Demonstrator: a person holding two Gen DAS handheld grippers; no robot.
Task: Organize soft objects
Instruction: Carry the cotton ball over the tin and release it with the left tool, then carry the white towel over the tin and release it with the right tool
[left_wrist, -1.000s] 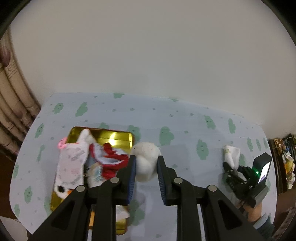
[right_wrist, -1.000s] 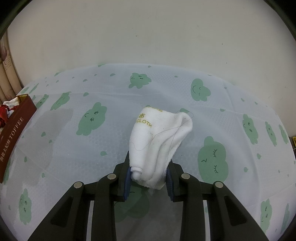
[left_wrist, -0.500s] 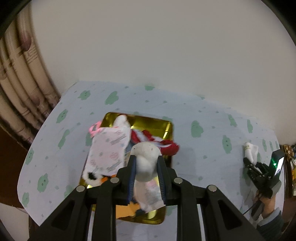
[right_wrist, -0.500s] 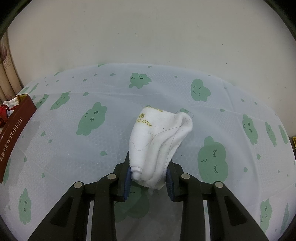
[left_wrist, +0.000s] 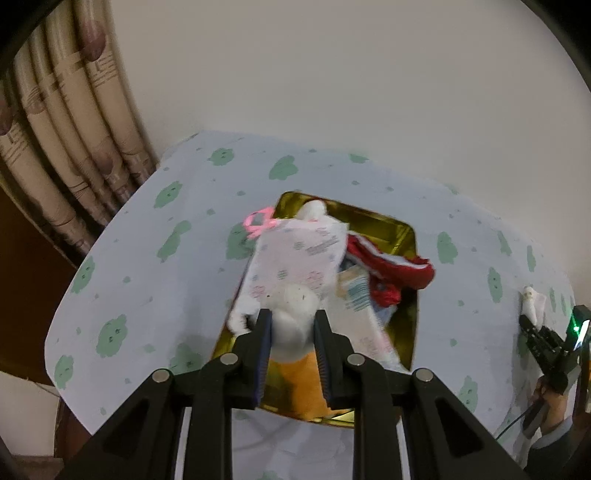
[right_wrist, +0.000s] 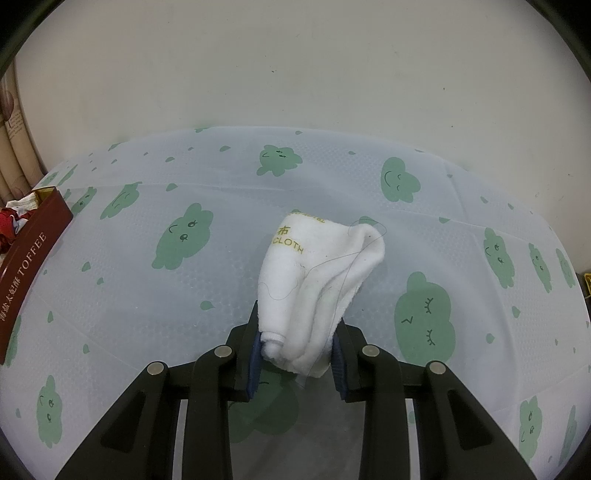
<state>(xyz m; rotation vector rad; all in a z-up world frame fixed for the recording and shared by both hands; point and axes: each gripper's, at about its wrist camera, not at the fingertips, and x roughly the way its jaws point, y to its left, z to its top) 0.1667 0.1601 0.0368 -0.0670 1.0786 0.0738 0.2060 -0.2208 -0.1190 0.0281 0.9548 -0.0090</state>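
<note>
Item one, our left gripper (left_wrist: 291, 325): black two-finger tool with blue-lined pads, pinching a small white fluffy ball of soft material (left_wrist: 295, 314). It hangs over the near end of the gold-lined rectangular tin (left_wrist: 402, 229), the ball not yet released.

Item two, the tin's contents: a white pouch printed with pale pink and grey motifs (left_wrist: 295, 258) lies toward 11 o'clock; a pink loop (left_wrist: 258, 223) hangs over the tin's rim at its far left corner; a crumpled red-and-white fabric piece (left_wrist: 391, 269) spills over the rim at 2 o'clock; an orange soft piece (left_wrist: 299, 384) sits below our fingers at 6 o'clock. Several items overlap, and we cannot tell them all apart.

Item three, our right gripper (right_wrist: 295, 343): same build, pressed together on a folded white terry washcloth with yellow "CLOTH" lettering (right_wrist: 321, 273). The cloth's far end rests on the table, well apart from the tin, whose dark red outer wall marked "TOFFEE" (right_wrist: 29, 254) shows at 9 o'clock in the right wrist view.

Progress, as we judge it: most soft things are already gathered in the tin; the ball is about to join them; the washcloth remains to be carried across.

Item four, the surface: a table under a pale translucent cover printed with green cloud faces (right_wrist: 480, 206).

Item five, the room: plain off-white wall (left_wrist: 332, 74) at 12 o'clock; beige patterned curtain in folds (left_wrist: 62, 122) at 10 o'clock.
</note>
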